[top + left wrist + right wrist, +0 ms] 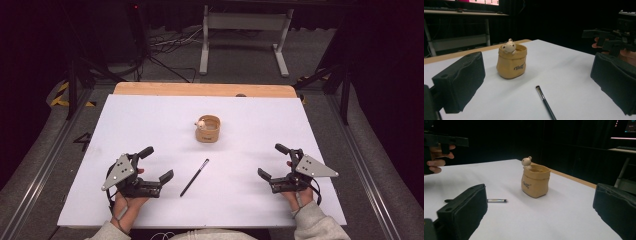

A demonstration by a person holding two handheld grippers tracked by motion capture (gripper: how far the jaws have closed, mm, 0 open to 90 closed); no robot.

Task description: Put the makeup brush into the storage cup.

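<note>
A small tan sack-shaped pot [207, 129] with a little white animal figure on its rim stands upright in the middle of the white table [150, 120]. A thin black brush [194, 177] lies flat in front of it, bristle end toward the pot. My left gripper [156, 163] rests at the near left, open and holding nothing. At the near right my right gripper [273, 161] is open and holds nothing too. The left gripper view shows the pot [511, 61] and the brush [545, 102] between its wide-apart jaws. In the right gripper view the pot [535, 180] and the brush [495, 200] lie ahead.
A wooden strip [205, 89] edges the table's far side. Beyond it stand a white metal frame [245, 35], cables and dark stands on the floor. The other hand and gripper [614, 40] appear at the right of the left gripper view.
</note>
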